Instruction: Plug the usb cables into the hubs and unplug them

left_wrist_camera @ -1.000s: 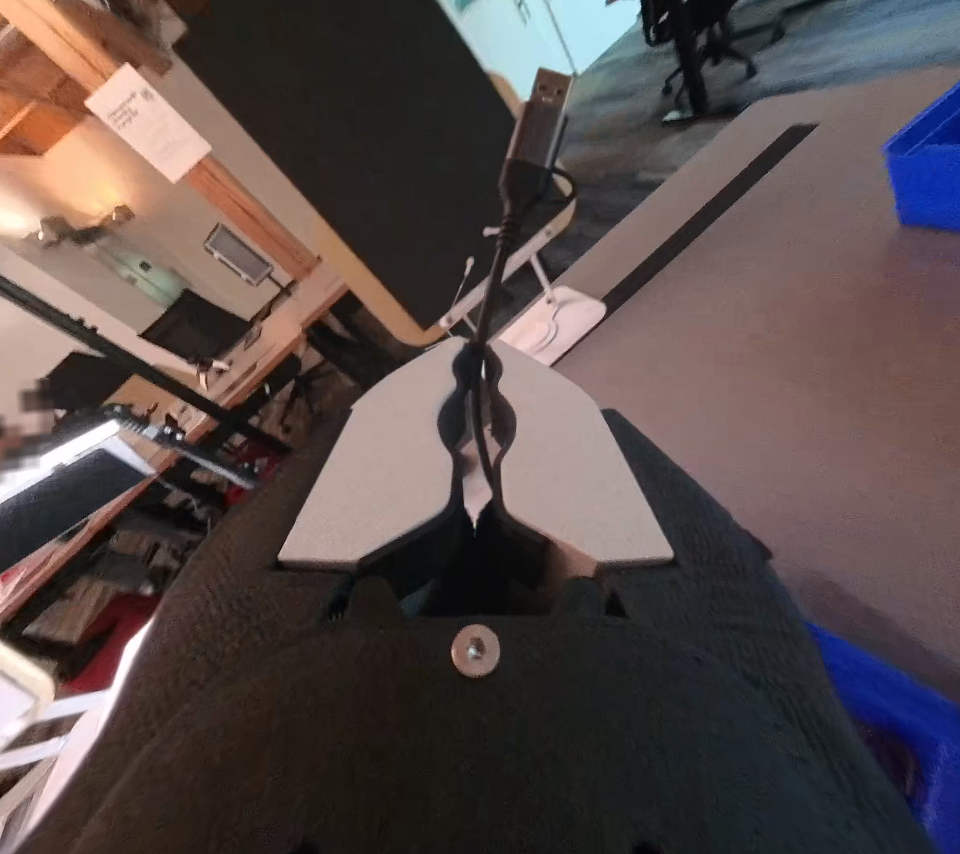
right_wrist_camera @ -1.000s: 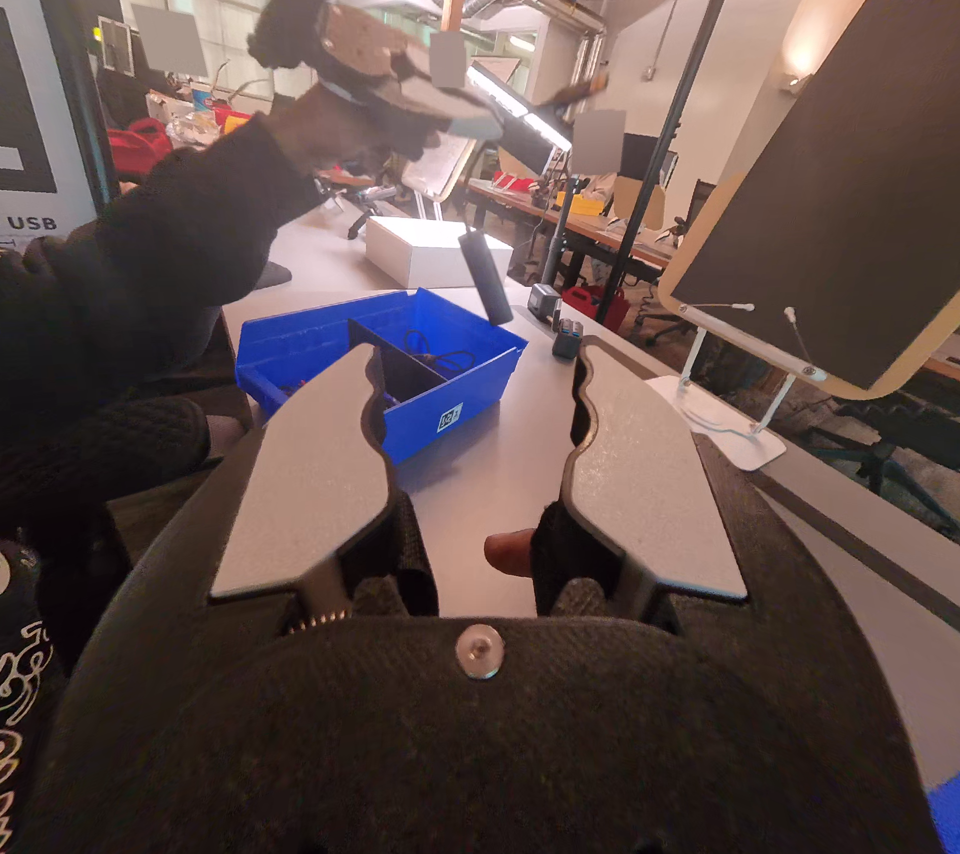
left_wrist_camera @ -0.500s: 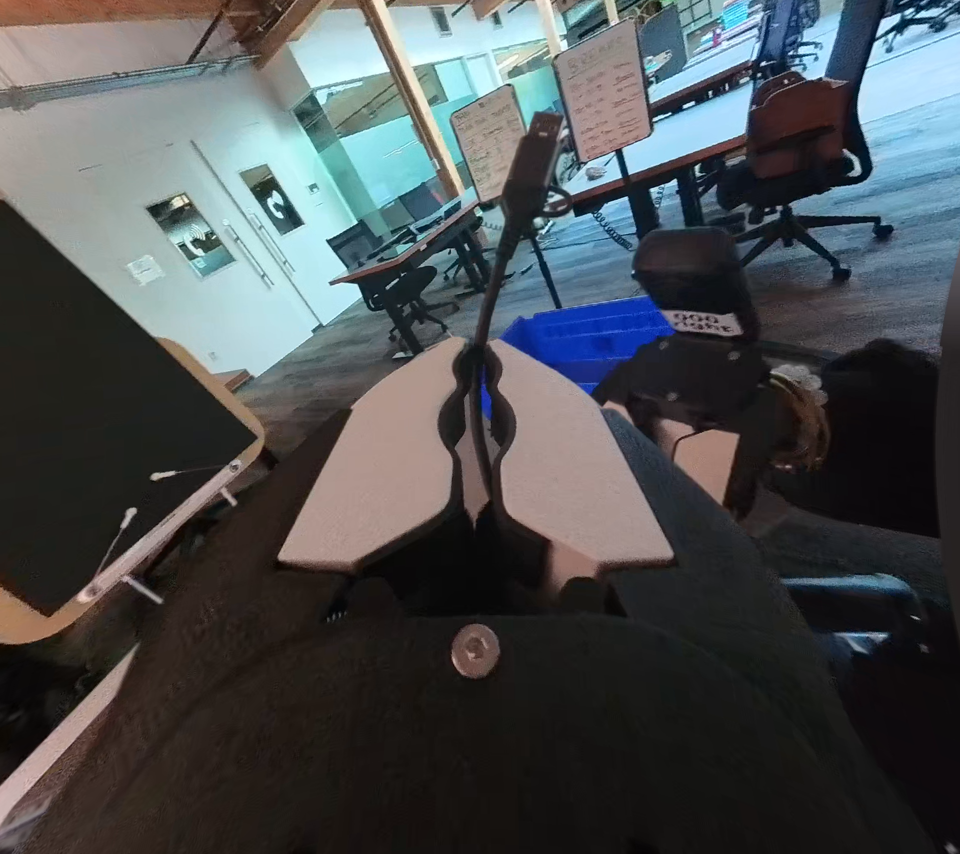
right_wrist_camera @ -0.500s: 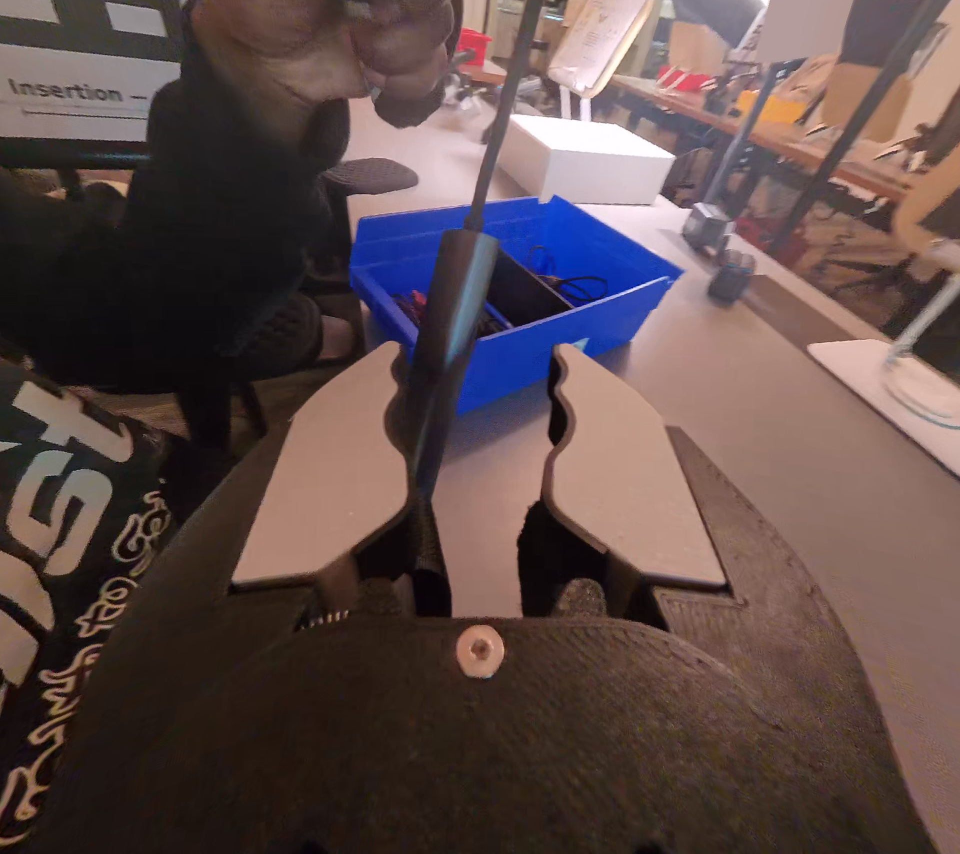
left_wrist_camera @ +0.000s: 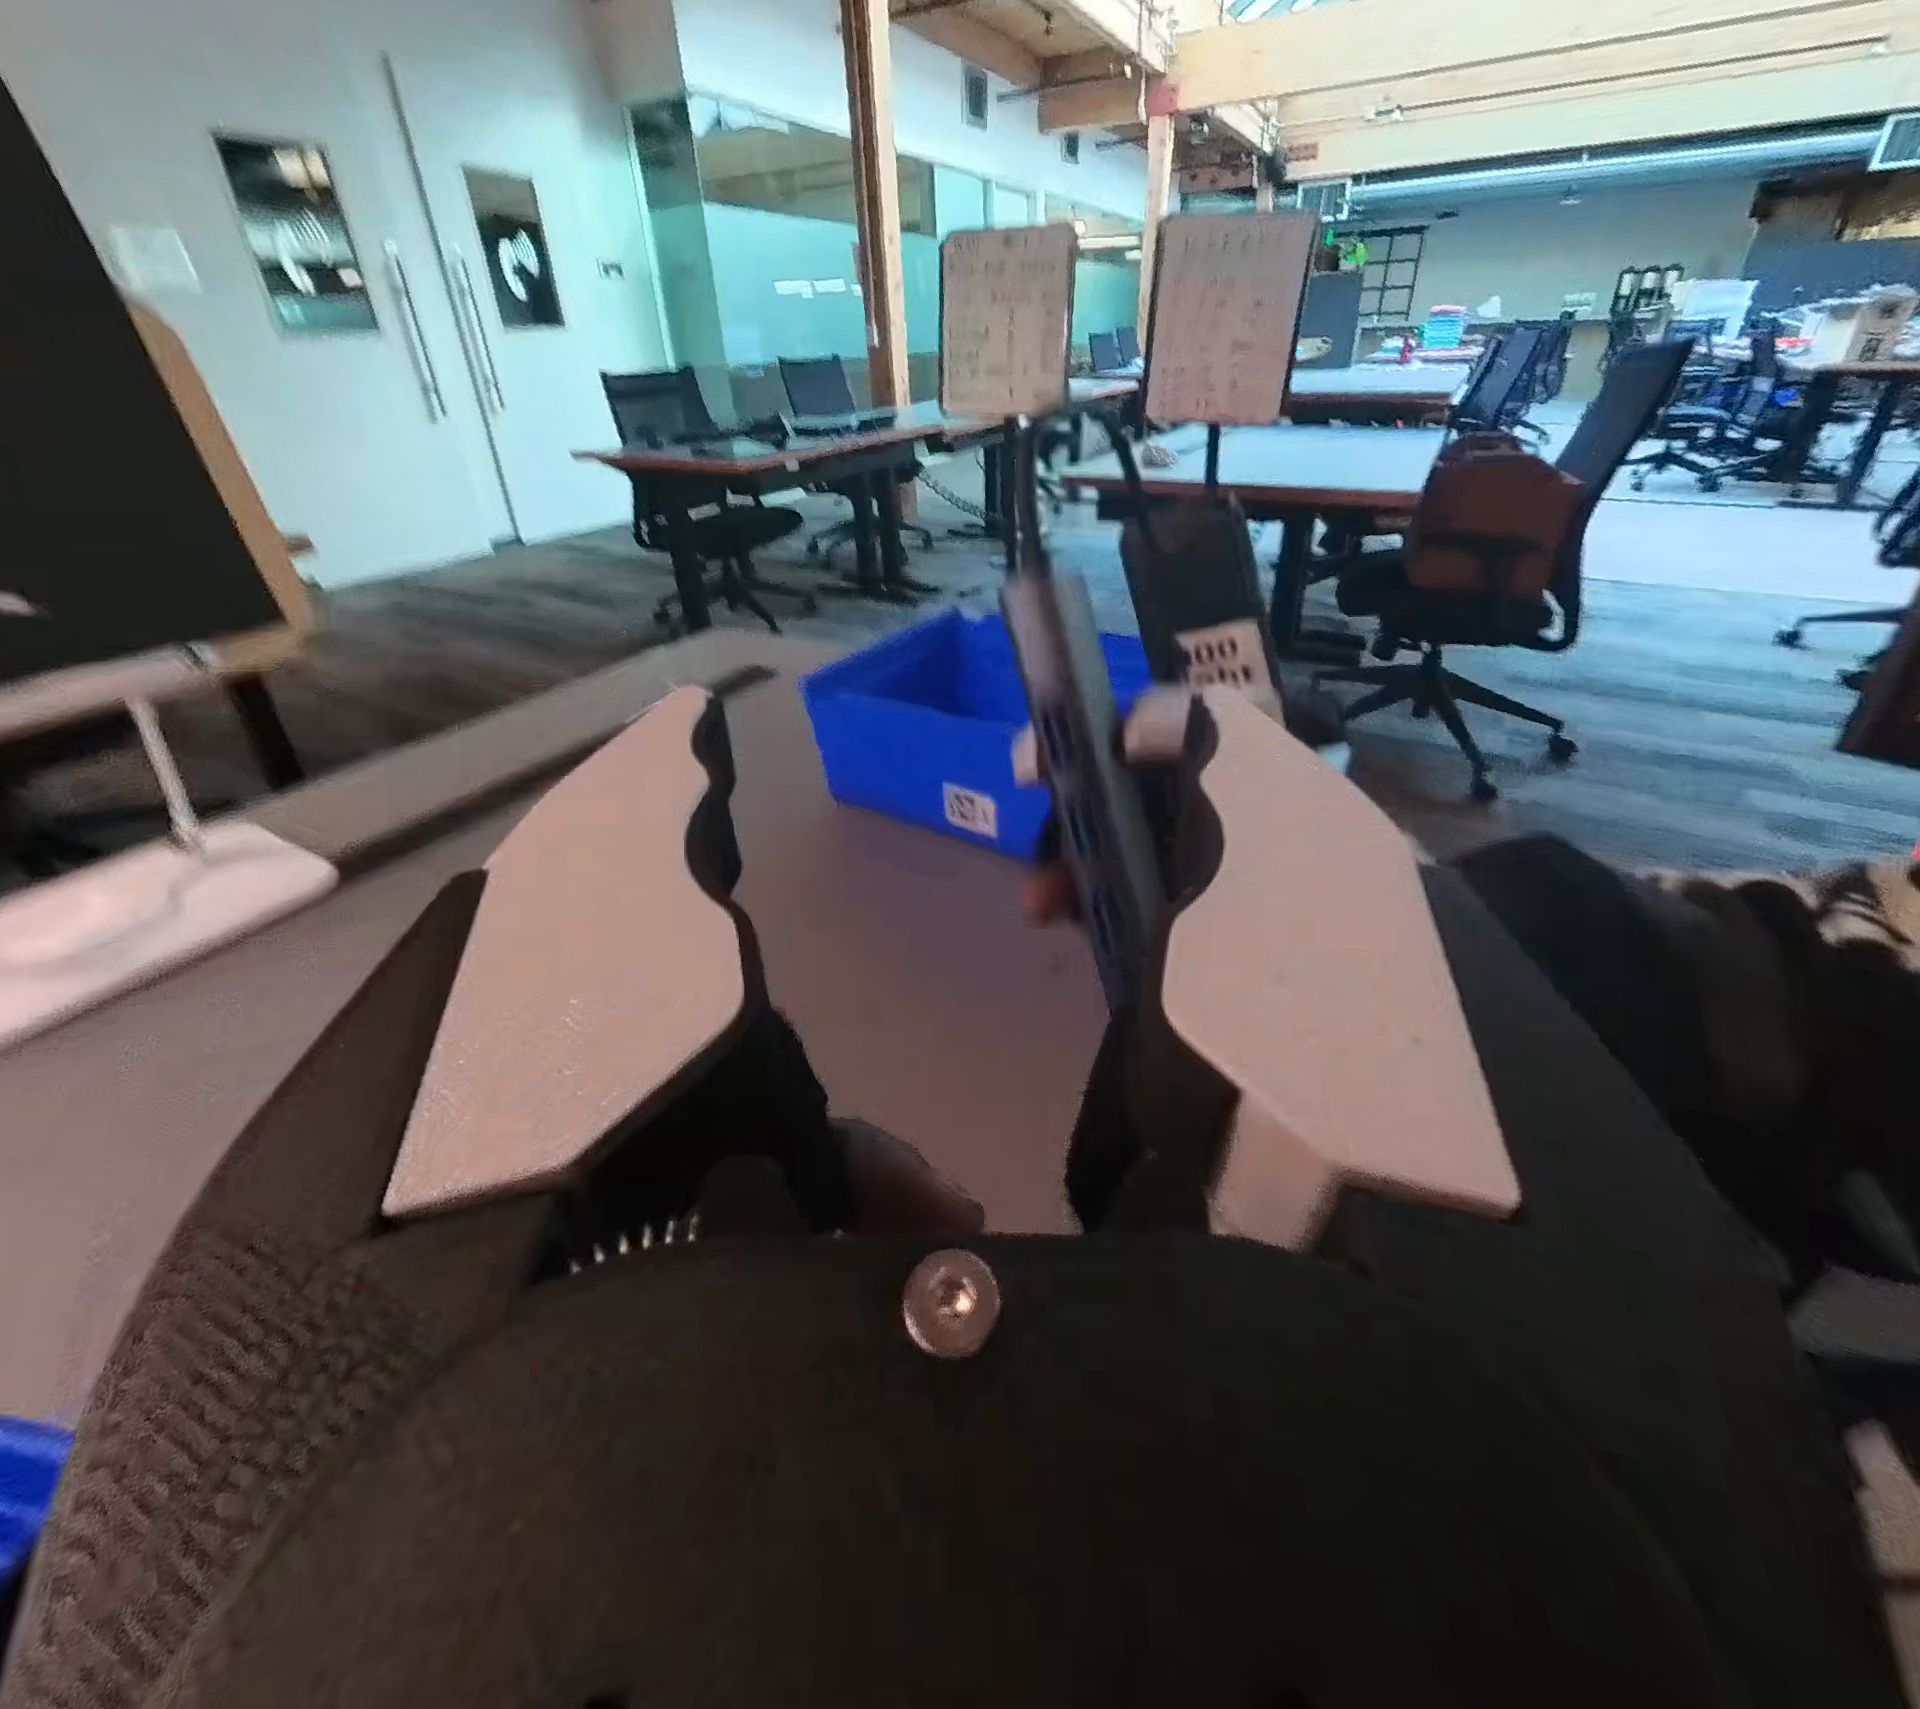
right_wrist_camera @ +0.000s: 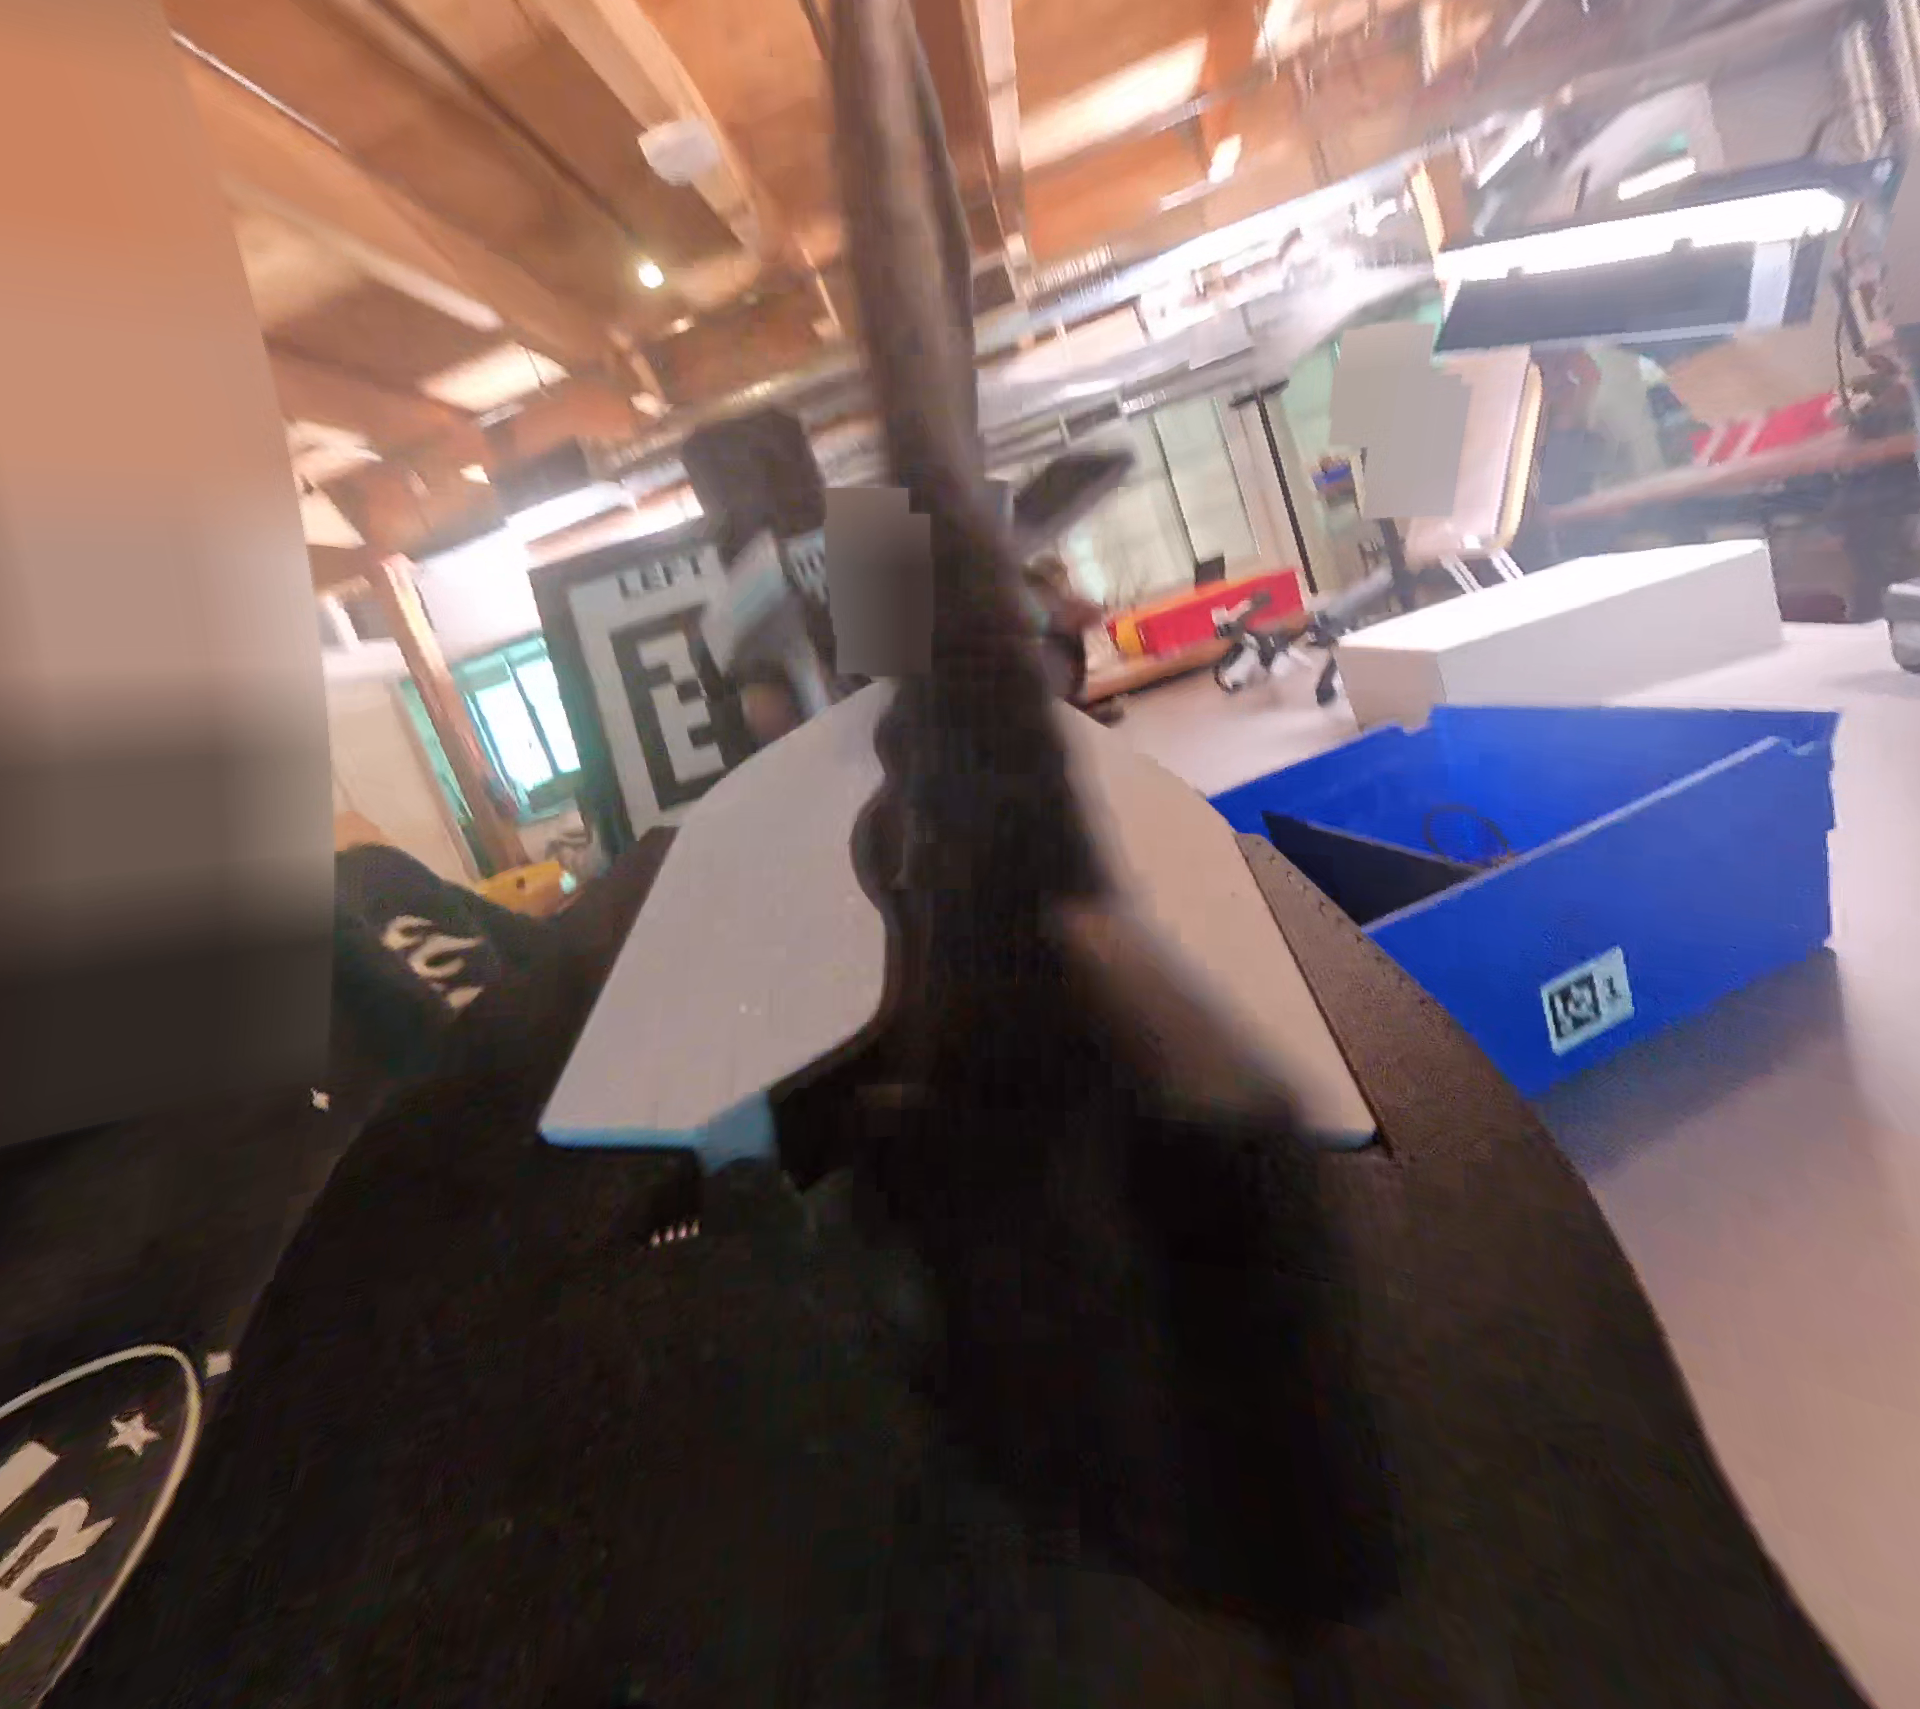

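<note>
Tongs on the left (left_wrist_camera: 951,849) gape wide, nothing pinched between them. Hub (left_wrist_camera: 1081,786), a long dark strip with a row of ports, stands on end just inside the left tongs' right finger; whether it touches that finger is unclear. Thin cable (left_wrist_camera: 1023,506) runs up from its top end. Right tongs (right_wrist_camera: 987,786) are clamped on the same dark hub (right_wrist_camera: 925,371), which sticks up and away from them, heavily blurred. Guess: right side holds the hub upright and steady with the port row facing the left side, so a plug can be pushed in against a firm grip. No loose plug shows in either view. Blue bin (right_wrist_camera: 1621,890) with a divider sits on the grey counter (left_wrist_camera: 883,921) just beyond, some cable inside, likely the supply. Black board on a white stand (left_wrist_camera: 135,890) at far left.
</note>
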Demonstrator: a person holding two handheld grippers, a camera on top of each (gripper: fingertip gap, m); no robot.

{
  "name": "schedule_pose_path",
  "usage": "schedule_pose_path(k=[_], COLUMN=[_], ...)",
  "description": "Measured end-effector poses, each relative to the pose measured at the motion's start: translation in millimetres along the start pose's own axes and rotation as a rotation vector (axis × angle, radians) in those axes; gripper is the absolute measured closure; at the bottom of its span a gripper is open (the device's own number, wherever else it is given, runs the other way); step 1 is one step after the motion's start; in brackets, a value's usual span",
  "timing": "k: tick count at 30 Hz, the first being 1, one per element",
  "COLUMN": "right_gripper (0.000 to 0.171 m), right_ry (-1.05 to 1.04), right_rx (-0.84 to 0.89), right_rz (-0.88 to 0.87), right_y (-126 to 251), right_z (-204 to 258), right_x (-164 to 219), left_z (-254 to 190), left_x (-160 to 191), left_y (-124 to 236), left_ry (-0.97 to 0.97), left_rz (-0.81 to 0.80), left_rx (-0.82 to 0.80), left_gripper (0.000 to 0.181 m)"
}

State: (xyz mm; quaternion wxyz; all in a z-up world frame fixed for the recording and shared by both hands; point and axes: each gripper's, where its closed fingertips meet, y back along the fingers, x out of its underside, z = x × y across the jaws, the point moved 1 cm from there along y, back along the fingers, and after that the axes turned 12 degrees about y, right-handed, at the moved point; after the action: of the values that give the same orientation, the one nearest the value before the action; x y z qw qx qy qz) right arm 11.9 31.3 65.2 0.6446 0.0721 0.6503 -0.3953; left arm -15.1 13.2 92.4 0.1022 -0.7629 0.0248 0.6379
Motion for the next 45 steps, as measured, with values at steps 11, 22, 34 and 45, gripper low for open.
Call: schedule_pose_path(k=[11,22,34,45], right_gripper=[0.155,0.140,0.118,0.155], right_ry=[-0.022,0.399,1.591,1.697], right_rx=[-0.026,0.027,0.320,0.321], right_rz=[-0.064,0.448,0.765,1.057], right_y=[-3,7,19,25], right_z=[1,-21,-21,-42], right_x=[-5,64,12,42], left_z=[-18,63,29,20], left_x=[59,4,58,75], left_y=[-10,34,17,6], left_ry=[0.006,-0.920,-1.237,-1.189], left_rz=[0.196,0.225,0.395,0.367], left_rx=[0.133,-0.471,-0.161,-0.078], left_gripper=[0.164,0.165,0.164,0.162])
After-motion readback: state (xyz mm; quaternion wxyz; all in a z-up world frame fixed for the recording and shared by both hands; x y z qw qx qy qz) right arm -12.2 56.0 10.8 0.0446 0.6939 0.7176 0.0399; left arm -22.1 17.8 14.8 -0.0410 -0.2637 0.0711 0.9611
